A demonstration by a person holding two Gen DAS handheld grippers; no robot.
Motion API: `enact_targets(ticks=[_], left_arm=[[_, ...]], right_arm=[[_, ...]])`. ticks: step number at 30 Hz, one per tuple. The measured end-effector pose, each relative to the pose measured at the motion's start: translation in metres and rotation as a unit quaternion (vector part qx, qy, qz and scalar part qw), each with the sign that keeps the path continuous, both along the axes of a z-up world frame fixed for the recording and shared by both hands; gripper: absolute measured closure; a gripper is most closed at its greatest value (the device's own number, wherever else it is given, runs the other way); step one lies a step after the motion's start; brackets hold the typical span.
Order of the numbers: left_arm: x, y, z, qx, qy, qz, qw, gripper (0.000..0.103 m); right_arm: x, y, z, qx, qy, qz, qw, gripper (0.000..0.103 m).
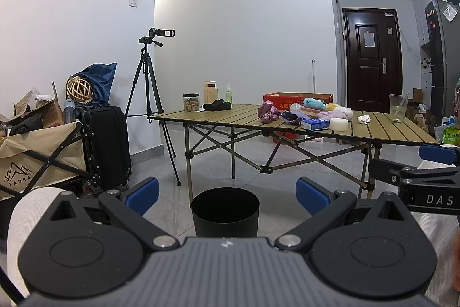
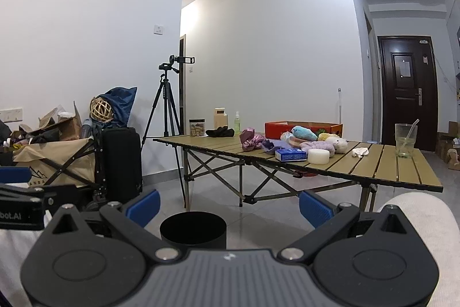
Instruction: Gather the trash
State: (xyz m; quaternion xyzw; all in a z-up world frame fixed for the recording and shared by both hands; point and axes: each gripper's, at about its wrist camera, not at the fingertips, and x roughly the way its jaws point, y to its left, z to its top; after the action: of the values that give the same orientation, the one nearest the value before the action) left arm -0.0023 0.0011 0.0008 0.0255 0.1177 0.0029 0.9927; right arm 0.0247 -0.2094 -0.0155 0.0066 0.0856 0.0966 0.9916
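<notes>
A black round bin stands on the floor just ahead of my left gripper, which is open and empty. It also shows in the right wrist view, low and left of my open, empty right gripper. On the folding table lie a crumpled white tissue, a pink crumpled wrapper, a blue tissue pack and a white round puck. The same tissue and wrapper show in the right wrist view. Both grippers are well short of the table.
Plush toys, a glass with a straw, a jar and a spray bottle stand on the table. A tripod, a black suitcase and a loaded wagon are at the left. A red box sits behind the table.
</notes>
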Motion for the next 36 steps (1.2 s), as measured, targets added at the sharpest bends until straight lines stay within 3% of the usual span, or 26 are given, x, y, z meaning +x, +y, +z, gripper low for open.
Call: enact_targets(ticks=[14,22,36], left_arm=[[0.0012,0.0002,-0.0011,-0.001,0.001,0.001,1.0000,0.000],[0.0013,0.0003,-0.0009,0.000,0.001,0.001,1.0000,0.000],[0.0013,0.0001,-0.0049,0.000,0.003,-0.001,1.0000,0.000]], right_arm=[[0.0047,-0.0075,-0.0005,0.017,0.008,-0.017,1.000,0.006],[0.0016,-0.0039,0.0016,0.012,-0.002,-0.022,1.000,0.000],[-0.0009,-0.0050,0.0020,0.016,-0.007,-0.022,1.000,0.000]])
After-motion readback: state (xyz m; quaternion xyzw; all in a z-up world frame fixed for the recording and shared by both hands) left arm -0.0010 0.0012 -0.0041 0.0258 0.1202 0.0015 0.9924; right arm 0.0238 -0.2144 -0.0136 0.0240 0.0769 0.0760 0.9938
